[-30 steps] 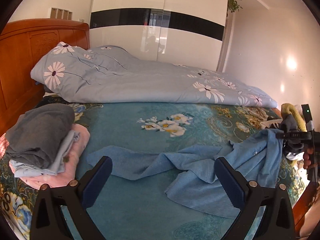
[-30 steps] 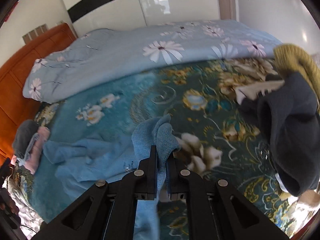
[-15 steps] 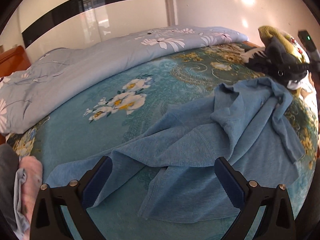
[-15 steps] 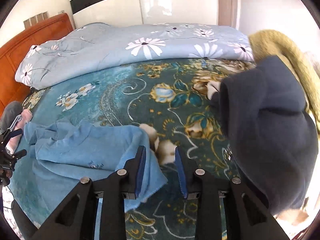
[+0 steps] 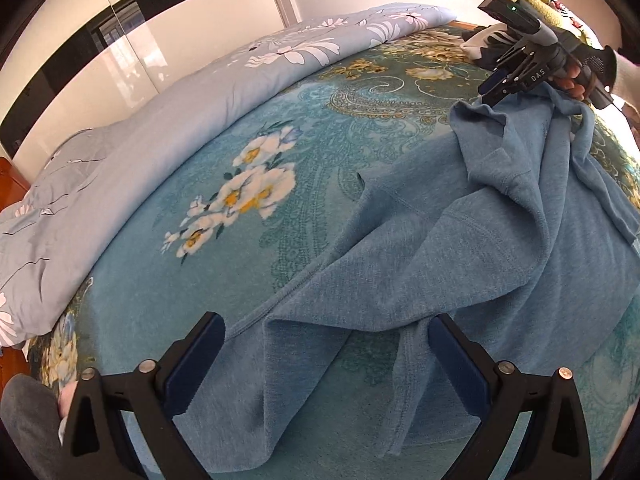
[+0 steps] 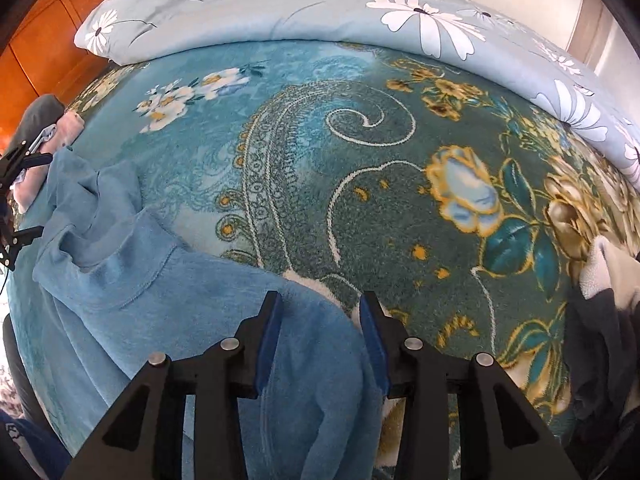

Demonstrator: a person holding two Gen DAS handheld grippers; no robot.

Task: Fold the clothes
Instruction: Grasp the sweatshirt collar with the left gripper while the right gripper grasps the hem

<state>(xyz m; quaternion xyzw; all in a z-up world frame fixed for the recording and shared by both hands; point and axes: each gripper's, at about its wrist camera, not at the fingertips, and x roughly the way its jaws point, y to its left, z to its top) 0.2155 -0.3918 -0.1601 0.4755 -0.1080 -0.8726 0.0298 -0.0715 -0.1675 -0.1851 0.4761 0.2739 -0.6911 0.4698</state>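
Blue knit garment (image 5: 460,240) crumpled on the bed (image 5: 208,304), lying between and beyond both sets of fingers.

Left gripper (image 5: 324,360): fingers wide apart, not pressing on anything; a loose fold of the garment hem directly between them, cloth running past the tips.

Right gripper (image 6: 320,332): fingers parting at this moment; an edge of the garment between them, no visible pinch on it.

Farther out from the right fingers: bare patterned bed cover, then rolled floral quilt (image 6: 360,12). Off to their right side: dark clothing pile (image 6: 600,352). Beyond the left fingers' outer side: stack of folded items (image 6: 48,128).

Likely faults from here:
- Closing the left fingers on the bunched fold: several layers caught, twisted spread.
- Lifting one side alone: sleeve dragged under the body, creases locked in.
- Right fingers withdrawn too low: edge snagged and pulled along.
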